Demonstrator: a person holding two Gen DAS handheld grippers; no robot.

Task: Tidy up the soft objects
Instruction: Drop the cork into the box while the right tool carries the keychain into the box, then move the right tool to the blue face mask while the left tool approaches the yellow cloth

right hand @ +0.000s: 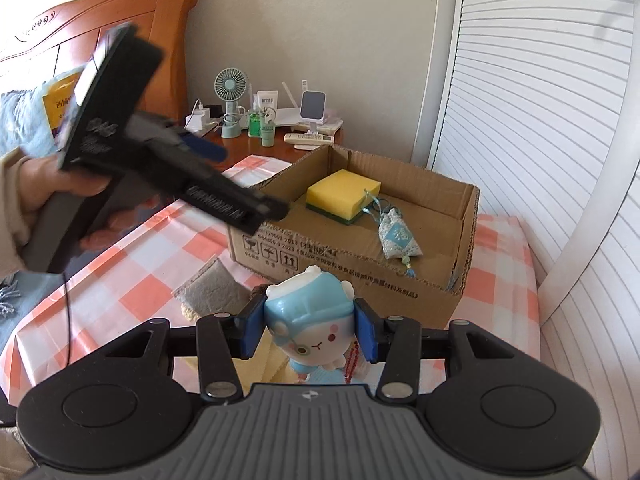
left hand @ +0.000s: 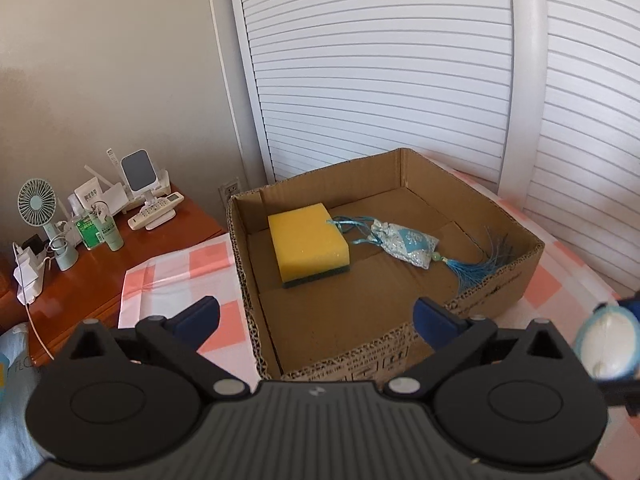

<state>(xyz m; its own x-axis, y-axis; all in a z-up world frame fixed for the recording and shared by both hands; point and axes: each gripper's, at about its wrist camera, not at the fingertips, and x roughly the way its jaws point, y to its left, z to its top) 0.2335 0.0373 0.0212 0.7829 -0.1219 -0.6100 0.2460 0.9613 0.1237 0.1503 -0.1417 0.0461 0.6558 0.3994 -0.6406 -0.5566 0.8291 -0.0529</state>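
Note:
A cardboard box (left hand: 496, 288) (right hand: 360, 268) stands on the checked cloth. Inside it lie a yellow sponge (left hand: 307, 242) (right hand: 344, 196) and a blue-white sachet with tassels (left hand: 408, 245) (right hand: 398, 240). My left gripper (left hand: 316, 316) is open and empty, held over the box's near left corner; it also shows in the right wrist view (right hand: 248, 200). My right gripper (right hand: 310, 330) is shut on a blue-and-white soft toy figure (right hand: 312, 320), in front of the box; the toy shows at the right edge of the left wrist view (left hand: 610, 340). A grey soft pad (right hand: 212, 286) lies on the cloth left of the toy.
A wooden bedside table (left hand: 100, 272) (right hand: 256, 150) carries a small fan (left hand: 38, 204), bottles, remotes and chargers. White louvred doors (left hand: 380, 80) stand behind the box. A wooden headboard (right hand: 100, 28) and a blue pillow are at the left. Yellow and red items lie under the toy.

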